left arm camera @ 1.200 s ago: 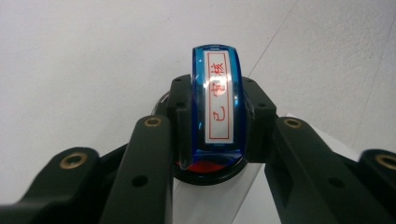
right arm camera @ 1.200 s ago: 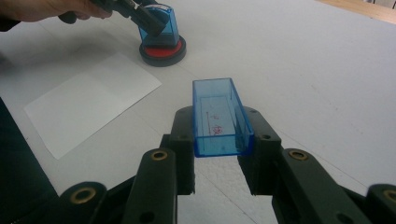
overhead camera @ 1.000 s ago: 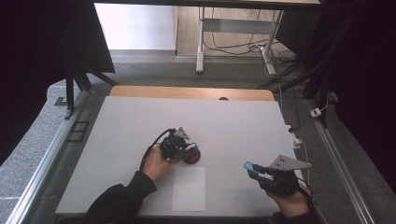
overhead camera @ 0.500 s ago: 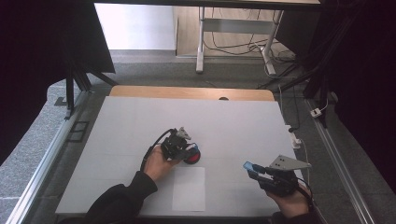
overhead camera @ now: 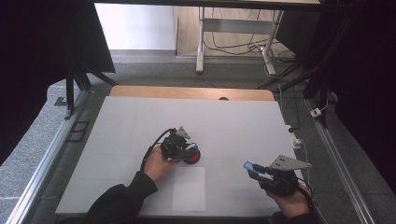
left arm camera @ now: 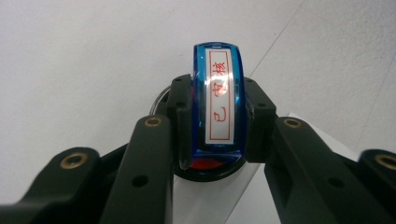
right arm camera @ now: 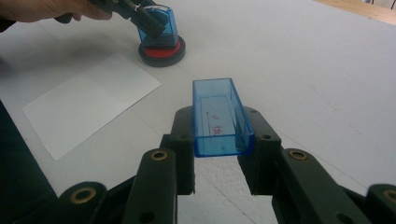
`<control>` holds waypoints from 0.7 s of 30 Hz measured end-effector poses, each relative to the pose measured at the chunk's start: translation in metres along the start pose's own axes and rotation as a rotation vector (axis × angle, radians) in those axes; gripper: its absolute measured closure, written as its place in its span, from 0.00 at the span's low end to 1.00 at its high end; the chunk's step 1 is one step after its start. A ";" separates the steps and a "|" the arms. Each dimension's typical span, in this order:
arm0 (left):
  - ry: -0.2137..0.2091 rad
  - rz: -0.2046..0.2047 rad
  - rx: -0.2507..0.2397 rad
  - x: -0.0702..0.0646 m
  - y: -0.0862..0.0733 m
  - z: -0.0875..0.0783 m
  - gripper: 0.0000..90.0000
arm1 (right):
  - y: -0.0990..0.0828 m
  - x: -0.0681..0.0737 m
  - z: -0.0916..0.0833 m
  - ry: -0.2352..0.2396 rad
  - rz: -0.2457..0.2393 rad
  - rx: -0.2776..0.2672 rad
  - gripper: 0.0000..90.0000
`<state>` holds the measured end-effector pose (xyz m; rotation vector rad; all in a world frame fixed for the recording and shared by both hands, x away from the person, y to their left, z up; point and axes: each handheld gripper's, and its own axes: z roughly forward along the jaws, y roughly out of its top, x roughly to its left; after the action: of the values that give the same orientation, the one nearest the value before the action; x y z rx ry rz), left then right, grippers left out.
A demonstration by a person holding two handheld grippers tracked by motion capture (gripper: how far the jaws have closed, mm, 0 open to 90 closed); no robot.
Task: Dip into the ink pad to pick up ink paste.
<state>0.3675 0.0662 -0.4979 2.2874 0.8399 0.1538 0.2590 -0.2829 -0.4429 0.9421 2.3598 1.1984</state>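
Observation:
A blue stamp [left arm camera: 218,105] with a white label in red characters stands on a round red ink pad [right arm camera: 161,50] near the table's middle. My left gripper [overhead camera: 189,148] is shut on the stamp, one black pad on each side of it, in the left gripper view [left arm camera: 218,116]. My right gripper [overhead camera: 252,169] at the front right is shut on the stamp's clear blue cover [right arm camera: 219,119], held open end toward the camera, a little above the table. A white paper sheet [overhead camera: 189,188] lies flat between the two hands.
The white table [overhead camera: 140,121] has a wooden strip [overhead camera: 187,92] along its far edge. Metal rails run along both sides. Cables [overhead camera: 299,140] hang off the right edge.

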 end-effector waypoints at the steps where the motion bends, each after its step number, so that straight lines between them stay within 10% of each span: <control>1: -0.005 -0.005 0.004 0.001 0.000 0.000 0.78 | 0.000 0.000 0.000 0.000 0.000 -0.001 0.77; 21: 0.011 0.012 0.008 -0.002 0.008 -0.013 0.77 | 0.000 0.000 0.000 -0.001 0.003 -0.002 0.77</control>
<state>0.3656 0.0676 -0.4821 2.3018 0.8335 0.1685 0.2592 -0.2832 -0.4429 0.9463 2.3565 1.2008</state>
